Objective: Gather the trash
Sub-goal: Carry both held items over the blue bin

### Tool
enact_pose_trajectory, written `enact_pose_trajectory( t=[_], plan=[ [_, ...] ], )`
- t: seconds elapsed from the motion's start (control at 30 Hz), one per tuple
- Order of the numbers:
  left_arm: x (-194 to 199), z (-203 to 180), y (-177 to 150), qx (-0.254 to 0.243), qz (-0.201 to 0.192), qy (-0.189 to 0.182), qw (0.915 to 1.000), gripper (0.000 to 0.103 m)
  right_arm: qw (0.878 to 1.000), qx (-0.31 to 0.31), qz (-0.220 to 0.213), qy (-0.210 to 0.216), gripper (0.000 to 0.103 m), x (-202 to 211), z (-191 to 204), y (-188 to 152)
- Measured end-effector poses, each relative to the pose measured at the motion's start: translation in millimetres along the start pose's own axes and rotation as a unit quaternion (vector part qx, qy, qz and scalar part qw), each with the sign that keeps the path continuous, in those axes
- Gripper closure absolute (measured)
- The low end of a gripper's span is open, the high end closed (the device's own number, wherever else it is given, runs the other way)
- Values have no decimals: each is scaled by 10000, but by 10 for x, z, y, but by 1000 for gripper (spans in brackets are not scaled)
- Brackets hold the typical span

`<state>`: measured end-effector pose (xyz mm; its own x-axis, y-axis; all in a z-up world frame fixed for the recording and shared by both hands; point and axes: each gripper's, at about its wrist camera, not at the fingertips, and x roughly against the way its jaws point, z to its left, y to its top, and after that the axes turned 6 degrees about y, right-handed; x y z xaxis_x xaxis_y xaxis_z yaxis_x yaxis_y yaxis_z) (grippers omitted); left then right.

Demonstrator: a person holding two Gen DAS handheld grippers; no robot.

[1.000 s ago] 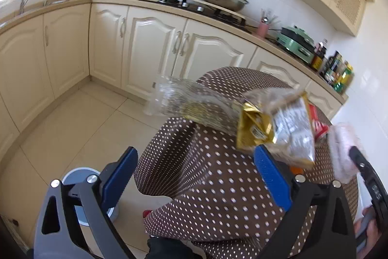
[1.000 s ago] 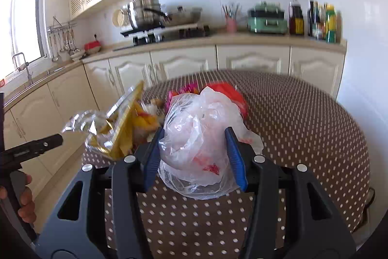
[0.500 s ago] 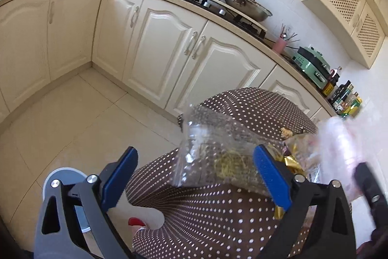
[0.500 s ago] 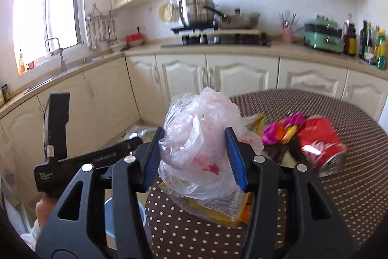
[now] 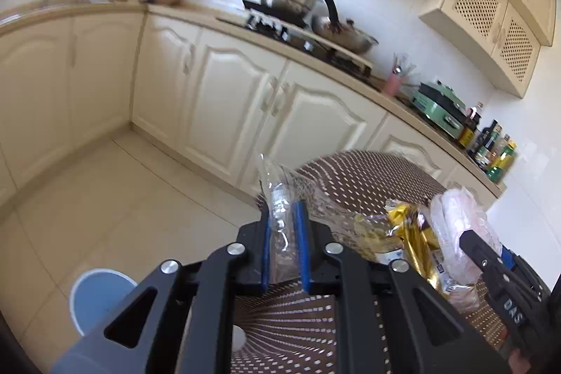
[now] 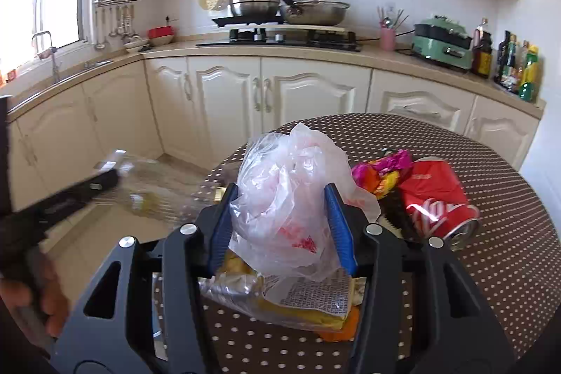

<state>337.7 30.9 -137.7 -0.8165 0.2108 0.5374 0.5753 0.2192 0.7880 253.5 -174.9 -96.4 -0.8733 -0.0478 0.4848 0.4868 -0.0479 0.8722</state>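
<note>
The left gripper [image 5: 283,233] had its blue pads [image 5: 300,240] pinched close together on the end of a clear wrapper [image 5: 280,209], which stretched from the jaws across to the edge of the table [image 5: 368,174]. In the right wrist view the same wrapper [image 6: 154,188] showed blurred, hanging out past the table's rim over the floor. The right gripper [image 6: 282,226] was clamped on a crumpled white bag [image 6: 291,195] with red print, held above the table's dotted cloth. Under that bag lay a yellow packet [image 6: 301,304], partly covered by the fingers. Just beside the right gripper, on the cloth, a red can [image 6: 438,198] lay on its side, touching a pink and orange wrapper [image 6: 382,170]. In the left wrist view a gold packet [image 5: 417,240] sat between the clear wrapper and the white bag [image 5: 455,226]. A blue bin [image 5: 101,297] stood on the floor tiles below the left gripper, near the table.
</note>
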Motion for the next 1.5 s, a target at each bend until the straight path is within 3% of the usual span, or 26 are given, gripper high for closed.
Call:
enact_pose_trajectory(
  t=[0.2, 0.33, 0.5, 0.6, 0.67, 0.83, 1.0, 1.2, 1.33, 1.5],
  plan=[
    [506, 296, 3, 181, -479, 401, 9979, 91, 9998, 63, -184, -73, 55, 113, 101, 42],
    [704, 456, -44, 222, -545, 576, 9966, 91, 9990, 308, -220, -238, 55, 116, 259, 25],
    [723, 318, -164, 88, -295, 253, 9992, 91, 9981, 473, -393, 1, 55, 333, 497, 19],
    [769, 184, -209, -6, -339, 68, 9994, 92, 9974, 484, -227, 479, 55, 406, 644, -13],
    [813, 122, -219, -47, -401, 50, 9992, 92, 9972, 483, -60, 559, 55, 353, 674, -54],
    [914, 228, -240, 16, -501, 236, 9985, 92, 9985, 470, 253, 80, 55, 103, 533, -189],
    [979, 575, -272, 258, -435, 434, 9978, 92, 9991, 400, 109, -130, 55, 136, 411, -189],
    [1121, 921, -334, 388, -457, 651, 9961, 92, 9982, 595, -29, 6, 55, 120, 671, -132],
    [1102, 976, -377, 377, -377, 598, 9968, 92, 9962, 797, 281, -214, 55, -119, 756, -236],
    [1103, 1167, -375, 442, -379, 759, 9954, 92, 9947, 755, -10, -695, 55, -33, 699, -191]
  ],
)
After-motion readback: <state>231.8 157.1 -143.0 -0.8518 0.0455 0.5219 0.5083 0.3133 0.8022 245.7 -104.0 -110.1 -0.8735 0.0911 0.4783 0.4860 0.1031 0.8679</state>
